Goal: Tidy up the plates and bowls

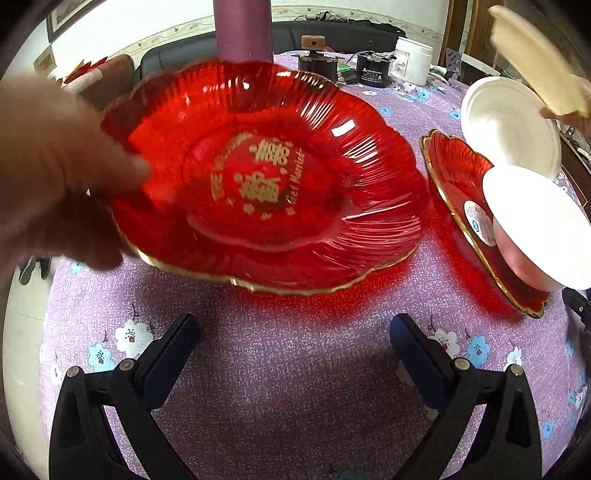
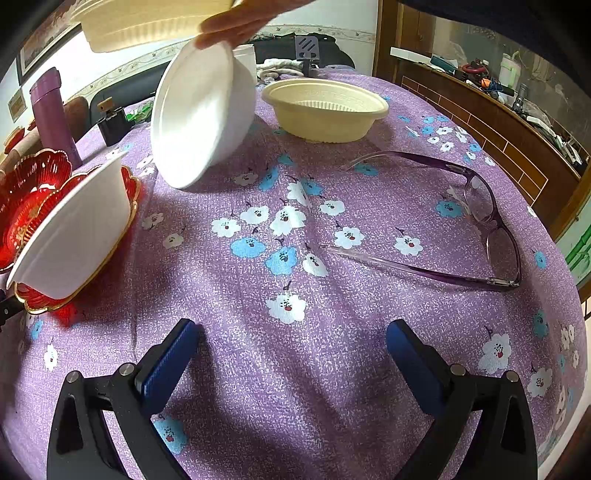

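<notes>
1. Left gripper [image 1: 295,328]: I see its jaws spread wide over the purple floral tablecloth [image 1: 280,387], nothing between them.

2. Right gripper [image 2: 293,332]: my jaws here are likewise spread apart and hold nothing, low over the same cloth.

3. Large red plate [image 1: 266,177], gold-rimmed, gold lettering in its centre: just beyond the left gripper, tilted, its near rim low to the cloth. A bare hand [image 1: 62,166] grips its left edge, blurred.

4. Second red plate [image 1: 465,206]: to the right of the large red plate, apart from it, resting on the cloth with a white bowl [image 1: 535,225] sitting tilted in it.

5. Second white bowl [image 1: 509,125]: behind the second red plate, tipped on its side, mouth towards the large red plate. In the right wrist view another hand [image 2: 243,22] rests on its upper rim and carries a cream ribbed bowl [image 2: 147,26] above it.

6. Cream bowl [image 2: 325,110]: upright on the cloth, beyond and to the right of the tipped white bowl.

7. Purple-framed glasses [image 2: 480,221]: open, on the cloth, well to the right of the second red plate.

8. Purple flask [image 2: 55,114]: standing behind the second red plate.
</notes>
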